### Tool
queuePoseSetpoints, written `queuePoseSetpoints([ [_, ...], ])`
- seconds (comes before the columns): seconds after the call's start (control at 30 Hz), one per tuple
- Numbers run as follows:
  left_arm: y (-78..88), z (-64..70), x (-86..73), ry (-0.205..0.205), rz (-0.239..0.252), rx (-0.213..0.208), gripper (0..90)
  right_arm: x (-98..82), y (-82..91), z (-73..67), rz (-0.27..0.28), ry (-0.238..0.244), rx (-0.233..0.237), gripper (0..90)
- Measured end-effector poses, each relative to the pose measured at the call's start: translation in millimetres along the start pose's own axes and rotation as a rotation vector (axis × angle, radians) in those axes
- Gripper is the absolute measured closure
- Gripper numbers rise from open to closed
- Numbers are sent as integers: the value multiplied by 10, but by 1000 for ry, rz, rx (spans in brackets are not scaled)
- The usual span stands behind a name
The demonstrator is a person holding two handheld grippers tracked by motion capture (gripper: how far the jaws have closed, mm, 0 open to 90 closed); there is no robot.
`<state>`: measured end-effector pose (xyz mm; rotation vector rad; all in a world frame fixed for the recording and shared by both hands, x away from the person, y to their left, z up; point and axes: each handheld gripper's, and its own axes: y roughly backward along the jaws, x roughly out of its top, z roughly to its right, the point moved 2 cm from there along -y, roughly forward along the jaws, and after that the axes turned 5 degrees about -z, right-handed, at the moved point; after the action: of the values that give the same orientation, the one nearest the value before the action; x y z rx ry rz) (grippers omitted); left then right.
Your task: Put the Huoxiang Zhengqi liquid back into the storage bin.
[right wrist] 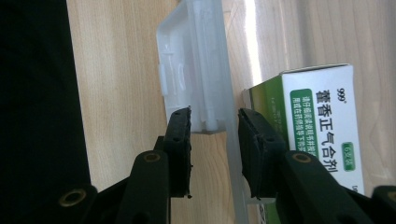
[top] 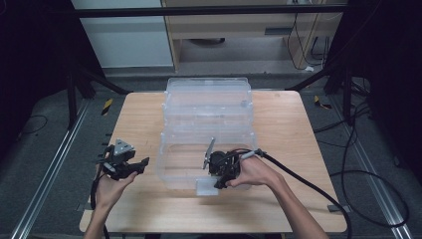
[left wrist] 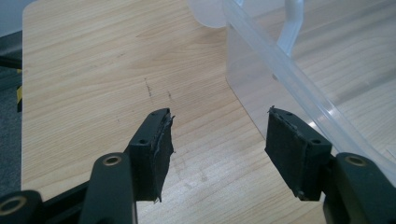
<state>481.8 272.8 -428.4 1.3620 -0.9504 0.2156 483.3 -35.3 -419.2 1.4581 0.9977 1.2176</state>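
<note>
Right gripper [right wrist: 214,135] narrowly astride clear box's [top: 209,124] front latch [right wrist: 194,70], box's long axis running away from person, left gripper [left wrist: 219,140] wide.

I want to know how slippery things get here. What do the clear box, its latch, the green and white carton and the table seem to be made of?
Clear box: see-through plastic, glossy; wood grain shows through its walls.
Latch: cloudy white plastic, moulded ribs.
Green and white carton: likely printed cardboard, smooth, sharp folded edges.
Table: light wood or wood-look laminate, matt grain.
</note>
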Motion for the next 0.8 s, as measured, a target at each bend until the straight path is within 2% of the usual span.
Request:
queuePoseSetpoints([
  [0.17,2,2,4,-2,3,-1,401,-6,43,2,24,-5,-8,692],
  [0.5,29,-6,34,-5,13,2,403,2,42,-3,20,-12,-7,693],
  [0.8,107,-21,91,-10,41,2,404,25,43,-2,44,17,-9,696],
])
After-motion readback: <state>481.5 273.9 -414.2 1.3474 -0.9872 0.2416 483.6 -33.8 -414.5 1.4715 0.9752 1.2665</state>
